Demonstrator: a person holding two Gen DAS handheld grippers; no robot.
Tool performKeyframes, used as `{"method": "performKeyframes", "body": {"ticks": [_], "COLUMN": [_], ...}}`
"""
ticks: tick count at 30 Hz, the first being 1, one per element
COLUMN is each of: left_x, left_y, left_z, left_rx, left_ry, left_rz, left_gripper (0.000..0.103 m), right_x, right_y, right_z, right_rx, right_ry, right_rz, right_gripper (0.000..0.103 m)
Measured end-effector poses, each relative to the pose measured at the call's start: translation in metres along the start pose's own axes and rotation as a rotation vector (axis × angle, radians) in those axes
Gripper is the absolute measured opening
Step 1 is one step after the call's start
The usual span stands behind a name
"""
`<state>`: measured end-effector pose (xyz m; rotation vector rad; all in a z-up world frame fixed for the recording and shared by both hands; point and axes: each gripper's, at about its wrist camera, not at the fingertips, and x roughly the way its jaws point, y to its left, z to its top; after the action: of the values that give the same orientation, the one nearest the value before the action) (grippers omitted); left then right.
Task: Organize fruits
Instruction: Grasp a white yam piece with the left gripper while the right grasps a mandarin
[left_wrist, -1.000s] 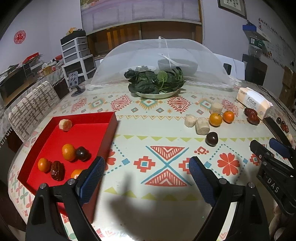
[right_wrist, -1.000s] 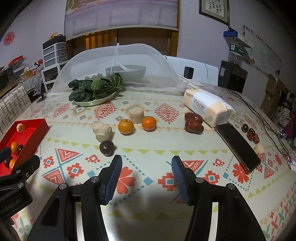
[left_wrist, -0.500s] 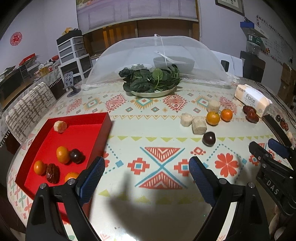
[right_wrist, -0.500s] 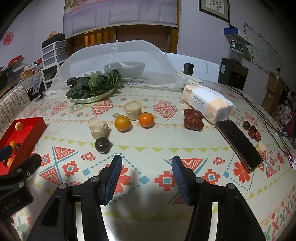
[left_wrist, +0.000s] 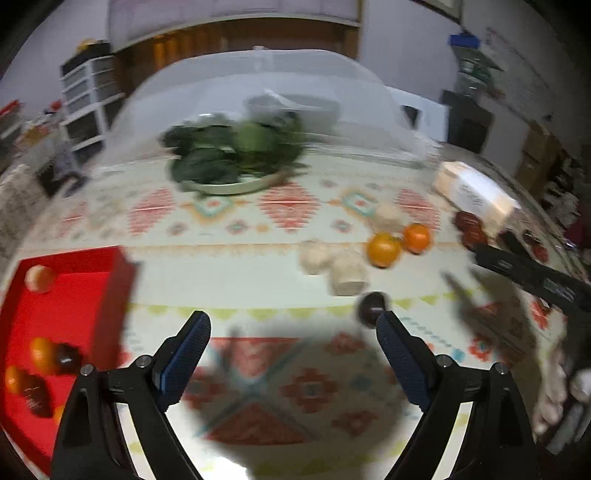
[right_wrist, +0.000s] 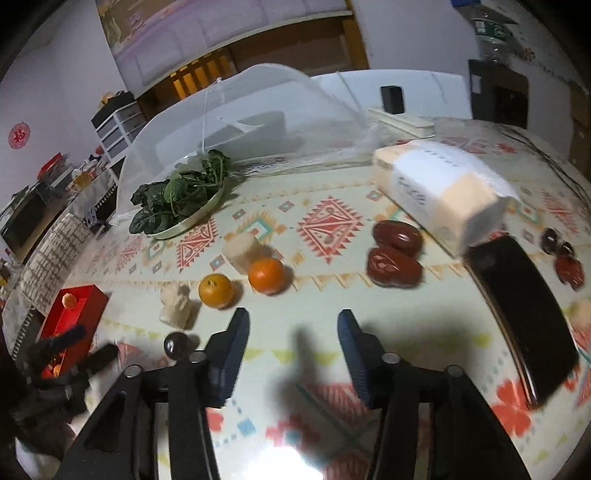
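Two grippers in play, both with nothing in them, so here's where the sorting stands.

Left wrist view (pretty blurry): the left gripper (left_wrist: 293, 325) has its jaws spread wide over bare tablecloth (left_wrist: 236, 288). The red tray (left_wrist: 77, 295) sits at the left edge with a handful of pieces already in it: a pale chunk at the far corner, a couple of orange ones and some dark ones near the front. Out on the cloth, a dark round fruit (left_wrist: 371, 304) sits just beside the right fingertip, with the yellow-orange fruit (left_wrist: 384, 249) and the orange fruit (left_wrist: 416, 237) a bit beyond.

Right wrist view: the right gripper (right_wrist: 291, 325) has just been narrowing its jaws, with nothing between them. Ahead of it lie the two citrus, pale chunks (right_wrist: 177, 304) and two red dates (right_wrist: 395, 254) next to the tissue pack (right_wrist: 439, 188). More small dark fruits (right_wrist: 563, 258) sit past the phone (right_wrist: 524, 306).

I'd call it under halfway: plenty is left on the table, and the dark round one looks like the easiest next grab.
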<state>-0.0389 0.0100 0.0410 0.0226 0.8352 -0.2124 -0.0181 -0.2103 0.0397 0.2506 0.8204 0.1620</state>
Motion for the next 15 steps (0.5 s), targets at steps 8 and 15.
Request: {"method": "performKeyframes", "body": {"ticks": [8,15], "left_x": [0.024,0.036], "left_y": [-0.018,0.005], "left_z": [0.008,0.013], "left_rx": [0.027,-0.062], "left_ry": [0.004,0.022], "left_rz": [-0.087,-0.12], "left_gripper": [0.09,0.09], "right_x": [0.045,0.07], "right_y": [0.018,0.021], "right_z": [0.028,0.032], "right_rx": [-0.048,-0.064], "right_ry": [0.02,0.063], "right_rz": [0.005,-0.014], "right_gripper": [0.05,0.05]}}
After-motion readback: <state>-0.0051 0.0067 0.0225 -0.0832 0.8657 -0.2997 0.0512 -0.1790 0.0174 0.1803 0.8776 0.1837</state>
